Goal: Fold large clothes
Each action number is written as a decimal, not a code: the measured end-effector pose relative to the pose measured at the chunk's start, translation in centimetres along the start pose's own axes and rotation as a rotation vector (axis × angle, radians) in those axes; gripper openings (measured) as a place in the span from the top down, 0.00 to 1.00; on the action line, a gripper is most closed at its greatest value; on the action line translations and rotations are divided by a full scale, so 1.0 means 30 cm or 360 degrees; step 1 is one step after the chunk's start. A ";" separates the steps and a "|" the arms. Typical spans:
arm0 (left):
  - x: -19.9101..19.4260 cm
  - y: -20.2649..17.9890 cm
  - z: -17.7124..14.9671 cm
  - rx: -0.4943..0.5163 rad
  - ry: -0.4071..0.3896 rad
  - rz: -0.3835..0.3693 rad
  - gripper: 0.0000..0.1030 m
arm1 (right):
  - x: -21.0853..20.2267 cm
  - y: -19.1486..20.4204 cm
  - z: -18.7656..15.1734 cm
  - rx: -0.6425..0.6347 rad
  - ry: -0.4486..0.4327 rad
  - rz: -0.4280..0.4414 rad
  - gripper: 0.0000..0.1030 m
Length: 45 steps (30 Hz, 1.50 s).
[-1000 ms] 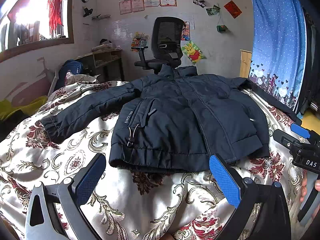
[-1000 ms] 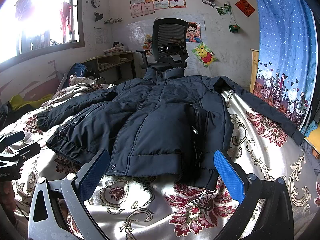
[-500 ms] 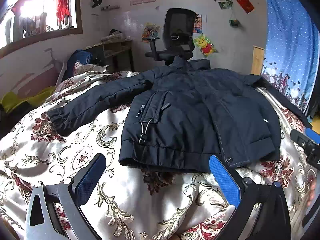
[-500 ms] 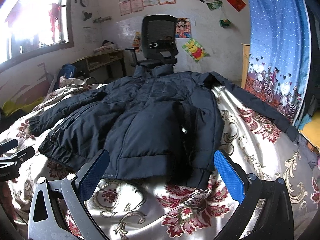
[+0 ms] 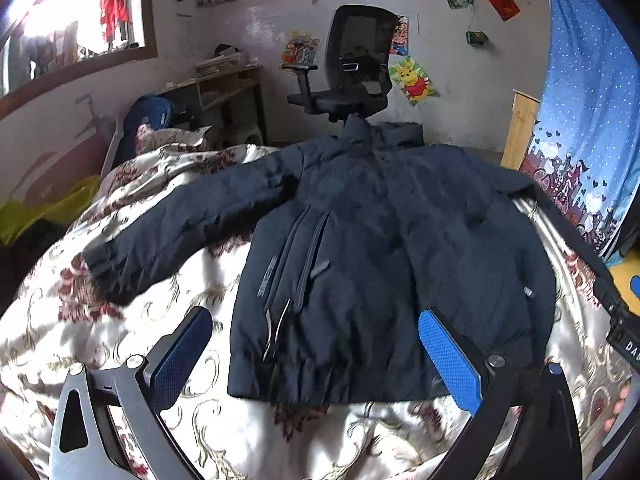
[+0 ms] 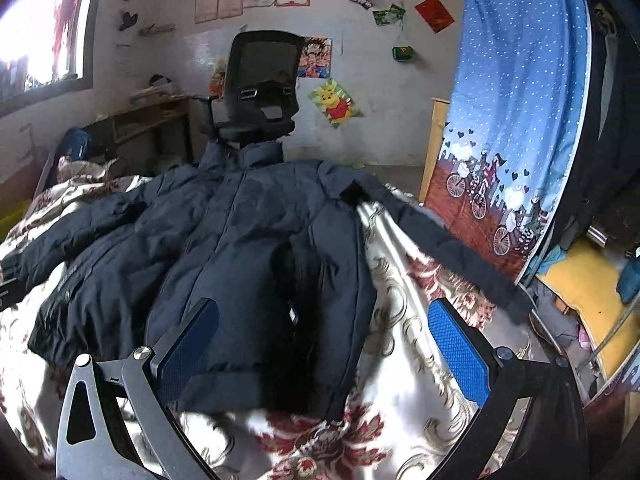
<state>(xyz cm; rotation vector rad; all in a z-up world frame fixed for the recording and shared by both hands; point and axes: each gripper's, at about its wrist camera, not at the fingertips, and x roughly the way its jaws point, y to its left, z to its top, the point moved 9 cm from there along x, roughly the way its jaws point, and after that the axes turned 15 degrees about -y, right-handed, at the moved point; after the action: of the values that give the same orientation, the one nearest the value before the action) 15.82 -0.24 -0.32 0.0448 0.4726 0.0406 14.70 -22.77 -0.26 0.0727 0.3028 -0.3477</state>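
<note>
A dark navy padded jacket (image 5: 372,248) lies face up on a floral satin bedspread (image 5: 152,320), sleeves spread to both sides, collar toward the far chair. My left gripper (image 5: 316,332) hovers open over the jacket's near hem, nothing between its blue pads. In the right wrist view the same jacket (image 6: 248,248) fills the middle, its right sleeve (image 6: 448,248) trailing toward the bed's edge. My right gripper (image 6: 324,320) is open above the jacket's lower right corner and holds nothing. The right gripper's body (image 5: 624,332) shows at the right edge of the left wrist view.
A black office chair (image 5: 352,64) stands past the bed's far end against a poster-covered wall. A wooden desk (image 5: 224,92) sits at the back left under a window. A blue printed curtain (image 6: 516,112) hangs along the right side. Bedspread (image 6: 408,360) lies bare near the front edge.
Both grippers have moved forward and higher over the jacket; it looks larger and the hem sits between the fingers. The jacket itself has not moved. Both stay open.
</note>
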 end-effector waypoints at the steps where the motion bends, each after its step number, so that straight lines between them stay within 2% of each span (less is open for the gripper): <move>1: 0.007 -0.007 0.030 -0.0004 0.0011 -0.0001 0.00 | 0.007 -0.009 0.008 0.0016 -0.0006 0.0003 0.01; 7: 0.043 -0.020 0.150 -0.0029 0.0057 0.0003 0.00 | 0.066 -0.071 0.070 0.0090 -0.0038 -0.0006 0.01; 14: 0.093 -0.028 0.309 0.0067 0.0127 0.0085 0.00 | 0.151 -0.143 0.097 0.0127 -0.0024 -0.0045 0.01; 19: 0.175 -0.078 0.415 0.0183 0.0123 0.0132 0.00 | 0.240 -0.206 0.087 0.0195 -0.0012 -0.0113 0.01; 24: 0.365 -0.175 0.439 0.0245 0.0111 0.0053 0.00 | 0.387 -0.281 -0.022 0.0518 0.0132 -0.0173 0.01; 26: 0.446 -0.221 0.437 0.0309 0.0061 0.0003 0.00 | 0.436 -0.302 -0.073 0.0722 0.0125 -0.0166 0.01; 29: 0.599 -0.283 0.422 0.0403 0.0006 -0.0031 0.00 | 0.506 -0.329 -0.132 0.0867 0.0133 -0.0269 0.01; 33: 0.788 -0.312 0.399 0.0366 0.0047 -0.0074 0.00 | 0.580 -0.341 -0.178 0.1013 0.0139 -0.0325 0.01; 39: 1.003 -0.378 0.408 0.0340 0.0040 -0.0134 0.00 | 0.623 -0.343 -0.248 0.1338 0.0208 -0.0300 0.01; 45: 1.159 -0.553 0.411 0.0245 0.0051 -0.0273 0.00 | 0.612 -0.395 -0.315 0.1630 0.0189 -0.0359 0.01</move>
<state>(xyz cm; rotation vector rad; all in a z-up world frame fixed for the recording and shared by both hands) 52.83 -15.50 -6.02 0.1548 0.5096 -0.1636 24.42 -38.69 -15.05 1.0742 0.2243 -0.6981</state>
